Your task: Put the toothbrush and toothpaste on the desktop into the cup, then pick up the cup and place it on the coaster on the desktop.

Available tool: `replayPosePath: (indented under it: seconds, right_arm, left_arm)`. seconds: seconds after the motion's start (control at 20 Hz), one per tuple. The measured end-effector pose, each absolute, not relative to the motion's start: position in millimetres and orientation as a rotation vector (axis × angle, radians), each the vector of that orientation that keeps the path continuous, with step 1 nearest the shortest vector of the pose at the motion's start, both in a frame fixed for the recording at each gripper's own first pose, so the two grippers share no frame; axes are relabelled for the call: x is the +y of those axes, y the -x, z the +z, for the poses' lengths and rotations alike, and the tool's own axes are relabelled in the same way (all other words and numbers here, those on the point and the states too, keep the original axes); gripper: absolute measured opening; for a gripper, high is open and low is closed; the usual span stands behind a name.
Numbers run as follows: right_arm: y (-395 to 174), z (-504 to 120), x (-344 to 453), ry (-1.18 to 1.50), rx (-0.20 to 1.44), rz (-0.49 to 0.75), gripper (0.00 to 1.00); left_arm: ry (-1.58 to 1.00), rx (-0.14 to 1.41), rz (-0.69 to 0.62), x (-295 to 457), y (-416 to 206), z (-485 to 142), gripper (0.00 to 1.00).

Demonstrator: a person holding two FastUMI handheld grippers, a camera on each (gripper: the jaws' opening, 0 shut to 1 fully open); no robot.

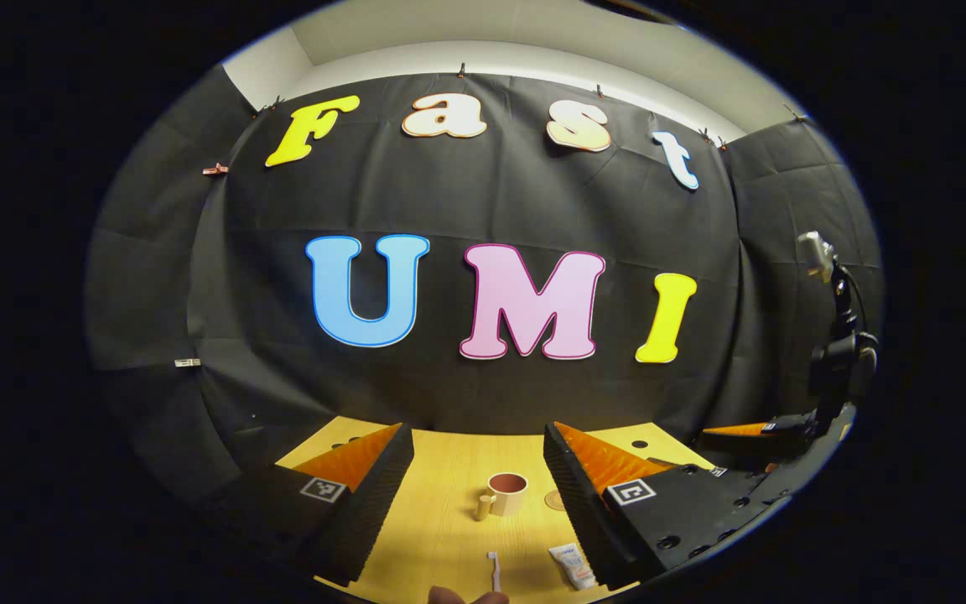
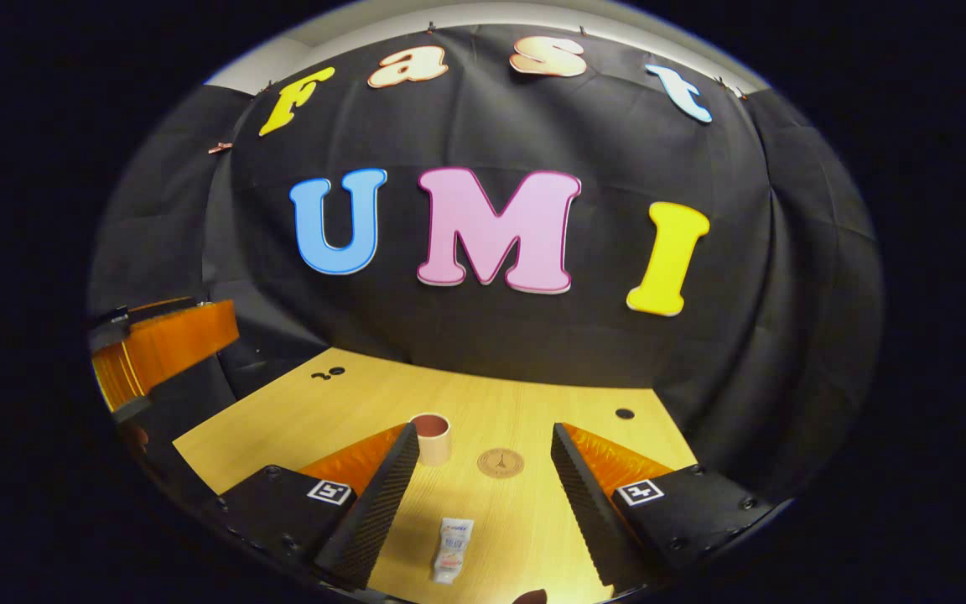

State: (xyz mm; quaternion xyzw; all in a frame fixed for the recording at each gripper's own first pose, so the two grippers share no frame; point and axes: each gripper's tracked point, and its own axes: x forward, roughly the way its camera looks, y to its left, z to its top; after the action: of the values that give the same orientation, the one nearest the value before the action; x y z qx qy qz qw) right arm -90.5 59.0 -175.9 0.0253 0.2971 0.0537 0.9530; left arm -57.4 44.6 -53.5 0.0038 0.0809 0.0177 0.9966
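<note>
Both grippers hang above the wooden desktop [image 2: 298,415], jaws spread wide with nothing in them. Left gripper [image 1: 479,461] frames the cup [image 1: 506,492] straight ahead, with the toothbrush [image 1: 495,570] nearer and the toothpaste [image 1: 572,564] by its right finger. Right gripper [image 2: 479,461] has the toothpaste lying flat between its fingers, cup by the left finger, coaster [image 2: 501,462] just beside the cup.

Desktop [image 2: 332,411]: light yellow wood grain, lower centre of both views. Cup [image 1: 506,492]: beige outside, reddish-brown inside, handle same beige. Coaster [image 2: 501,462]: tan disc with a darker brown printed motif at its centre. Toothpaste [image 2: 452,538]: white tube, small red and blue print. Toothbrush [image 1: 495,570]: white, bottom centre of left gripper view.
</note>
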Motion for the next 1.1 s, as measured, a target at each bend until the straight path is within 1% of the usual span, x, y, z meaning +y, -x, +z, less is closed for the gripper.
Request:
replayPosePath:
  seconds: [0.3,0.6,0.8,1.1]
  right_arm:
    - [143,-263,74,-0.025,0.859,0.125,0.98]
    - [195,-347,93,-0.057,1.107,0.137,0.98]
    - [208,-388,99,-0.053,1.225,0.133,0.97]
    - [205,-438,102,0.001,1.343,0.125,0.95]
  left_arm:
    - [-0.027,0.188,0.04,68,85,-62,0.97]
    - [-0.021,0.198,0.057,85,104,-66,0.97]
    - [-0.017,0.208,0.079,95,116,-71,0.97]
    - [-0.009,0.225,0.131,111,133,-76,0.97]
